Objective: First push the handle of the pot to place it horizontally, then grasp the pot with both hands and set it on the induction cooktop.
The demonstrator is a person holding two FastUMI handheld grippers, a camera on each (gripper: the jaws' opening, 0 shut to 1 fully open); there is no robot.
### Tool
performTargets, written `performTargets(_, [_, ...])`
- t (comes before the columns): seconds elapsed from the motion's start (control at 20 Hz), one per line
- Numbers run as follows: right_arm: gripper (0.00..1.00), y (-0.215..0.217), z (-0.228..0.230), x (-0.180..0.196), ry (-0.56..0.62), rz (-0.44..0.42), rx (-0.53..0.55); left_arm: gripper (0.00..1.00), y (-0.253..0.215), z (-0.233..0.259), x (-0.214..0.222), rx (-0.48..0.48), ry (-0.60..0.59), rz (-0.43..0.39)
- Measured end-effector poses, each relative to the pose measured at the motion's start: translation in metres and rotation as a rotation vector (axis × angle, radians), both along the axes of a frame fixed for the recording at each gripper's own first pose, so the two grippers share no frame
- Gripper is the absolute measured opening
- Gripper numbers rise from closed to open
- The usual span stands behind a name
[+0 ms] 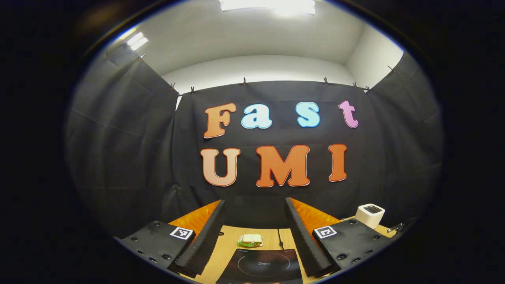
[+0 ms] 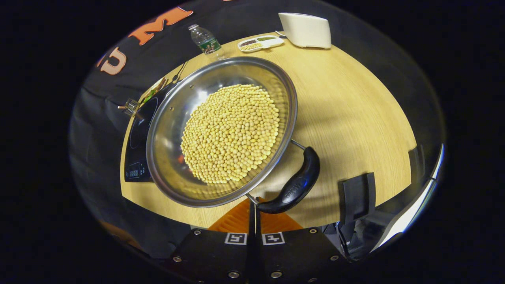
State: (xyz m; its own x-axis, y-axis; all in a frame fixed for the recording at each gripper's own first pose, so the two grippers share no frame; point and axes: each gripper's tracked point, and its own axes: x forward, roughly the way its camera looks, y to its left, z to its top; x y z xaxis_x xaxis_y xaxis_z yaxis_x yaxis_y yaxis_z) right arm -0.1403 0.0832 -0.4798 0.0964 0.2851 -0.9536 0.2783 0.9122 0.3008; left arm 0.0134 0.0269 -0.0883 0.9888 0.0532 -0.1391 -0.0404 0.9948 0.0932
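Pot (image 2: pixel 169 157), round shiny steel, curved black handle (image 2: pixel 294 187)

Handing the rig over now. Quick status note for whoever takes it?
Left gripper: open, empty, raised over the cooktop, facing the wall.
Right gripper: shut, holding nothing, tips at the near end of the pot's handle; contact unclear.
Pot of beans: on the table next to the cooktop, ungripped.
Done: handle push at most begun.
Left: level the handle, grasp the pot with both grippers, set it on the cooktop.
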Motion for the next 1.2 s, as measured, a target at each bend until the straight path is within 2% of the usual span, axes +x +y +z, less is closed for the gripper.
performTargets(0.25, [0.00,-0.036,-0.008,0.038,-0.023,-0.030,-0.087,0.96,-0.001,-0.017,0.004,0.005,0.048,-0.026])
performTargets(0.55, [0.00,-0.067,-0.019,0.067,-0.022,-0.043,-0.157,0.95,-0.001,-0.037,0.011,0.018,0.088,-0.042])
performTargets(0.7, [0.00,-0.079,-0.026,0.089,-0.037,-0.053,-0.175,0.97,-0.010,-0.054,0.016,0.020,0.122,-0.071])
performTargets(0.75, [0.00,-0.081,-0.029,0.094,-0.036,-0.053,-0.176,0.94,-0.012,-0.059,0.017,0.018,0.137,-0.082])
performTargets(0.85, [0.00,-0.085,-0.032,0.104,-0.045,-0.050,-0.185,0.98,-0.016,-0.073,0.019,0.004,0.166,-0.101])
performTargets(1.05, [0.00,-0.092,-0.036,0.122,-0.067,-0.037,-0.215,0.97,-0.020,-0.101,0.025,-0.015,0.223,-0.106])
performTargets(1.2, [0.00,-0.091,-0.032,0.132,-0.083,-0.050,-0.182,0.98,-0.039,-0.137,0.023,-0.024,0.299,-0.153])
